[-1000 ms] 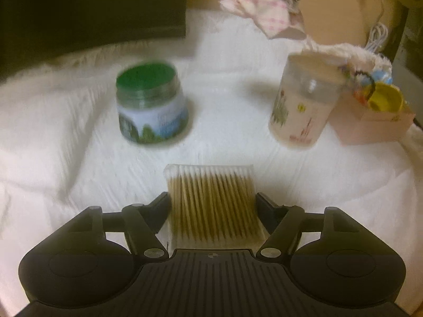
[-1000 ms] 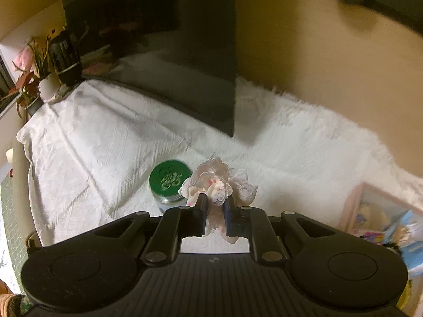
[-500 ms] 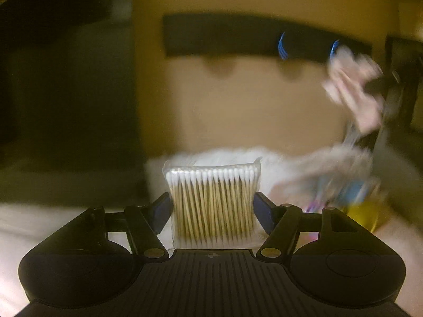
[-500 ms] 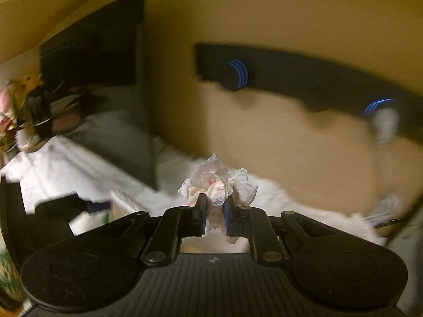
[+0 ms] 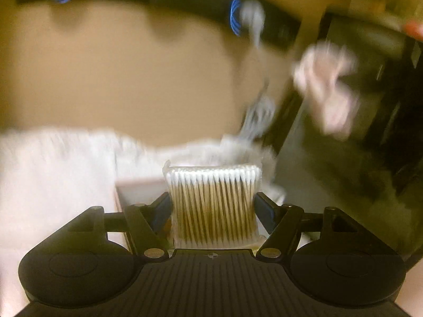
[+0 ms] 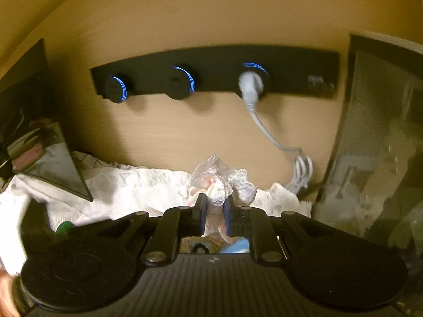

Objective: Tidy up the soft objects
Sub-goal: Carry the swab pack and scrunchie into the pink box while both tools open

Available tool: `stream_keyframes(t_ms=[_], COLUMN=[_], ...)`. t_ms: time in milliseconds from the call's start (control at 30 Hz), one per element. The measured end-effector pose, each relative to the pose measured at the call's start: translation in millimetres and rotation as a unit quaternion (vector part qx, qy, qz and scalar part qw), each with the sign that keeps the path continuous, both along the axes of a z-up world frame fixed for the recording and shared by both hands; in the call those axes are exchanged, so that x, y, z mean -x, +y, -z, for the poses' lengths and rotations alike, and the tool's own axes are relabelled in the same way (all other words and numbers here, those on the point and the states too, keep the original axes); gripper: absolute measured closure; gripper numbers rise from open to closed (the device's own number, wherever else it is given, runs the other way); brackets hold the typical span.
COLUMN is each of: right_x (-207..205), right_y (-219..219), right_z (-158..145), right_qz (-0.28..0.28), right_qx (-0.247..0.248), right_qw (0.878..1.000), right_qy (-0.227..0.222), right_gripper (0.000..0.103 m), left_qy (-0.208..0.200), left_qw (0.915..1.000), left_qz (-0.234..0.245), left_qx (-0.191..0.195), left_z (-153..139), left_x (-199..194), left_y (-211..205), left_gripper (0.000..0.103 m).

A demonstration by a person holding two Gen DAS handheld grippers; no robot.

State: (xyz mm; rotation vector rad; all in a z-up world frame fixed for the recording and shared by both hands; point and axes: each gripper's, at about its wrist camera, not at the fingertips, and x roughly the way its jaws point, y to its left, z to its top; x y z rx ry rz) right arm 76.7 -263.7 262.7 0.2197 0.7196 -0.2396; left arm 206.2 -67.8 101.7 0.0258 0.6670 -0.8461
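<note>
The left gripper [image 5: 212, 206] clamps a clear packet of cotton swabs [image 5: 213, 206] between its two fingers, the white tips standing upright above the pads. Just behind and below the packet shows the pale pink wall of an open box [image 5: 137, 189], its corner touching the left finger in the picture; whether the packet is over the box's opening cannot be told through the blur. The right gripper [image 6: 215, 212] is closed on a frilly lace scrunchie [image 6: 219, 182], white with pink patches, whose ruffles bunch up above the narrow gap between the pads; in the left wrist view the same scrunchie [image 5: 326, 84] appears as a smeared pale shape high on the right, well apart from the swabs. Under both lies a white fluffy cloth [image 6: 137, 187] that runs back to a tan wall [image 6: 185, 132]. On that wall a black socket strip [image 6: 211, 71] with blue-lit rings holds a white plug [image 6: 251, 87], its cable [image 6: 298, 163] coiling down to the cloth's far edge. A dark framed panel [image 6: 34, 132] leans at the left, and a dark reflective surface [image 6: 375, 145] closes in the right side. A green lid [image 6: 64, 227] peeks out low on the left.
</note>
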Motion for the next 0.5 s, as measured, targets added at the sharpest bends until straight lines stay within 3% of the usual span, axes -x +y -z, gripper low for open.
stream_keyframes(t_ms=[67,133,300,500], right_x=[-8.0,-16.4,-65.2,-118.3], right_y=[-10.3,-17.5,-32.4,-46.6], right_z=[13.7,27.3,82.1,155.4], right_qz=[0.014,0.026,0.061,0.086], right_qx=[-0.023,-0.04,-0.125,-0.143], right_qw=[1.0,0.999,0.989,0.973], right_qy=[0.01,0.019,0.059,0.159], right_gripper=[0.09,0.09,0.09,0.09], left_qy=[0.002,-0.012,-0.016,-0.017], left_qw=[0.9986,0.9971,0.9975,0.9985], left_qz=[-0.004,-0.006,-0.017,0.001], left_qx=[-0.053,-0.075,-0.066,-0.052], left_z=[27.7,43.4,45.2,25.0], left_x=[-1.8,-2.9,-10.8,1.3], left_y=[-15.7,-19.6,-16.2,11.1], left_gripper=[0.032,0.027,0.028,0.03])
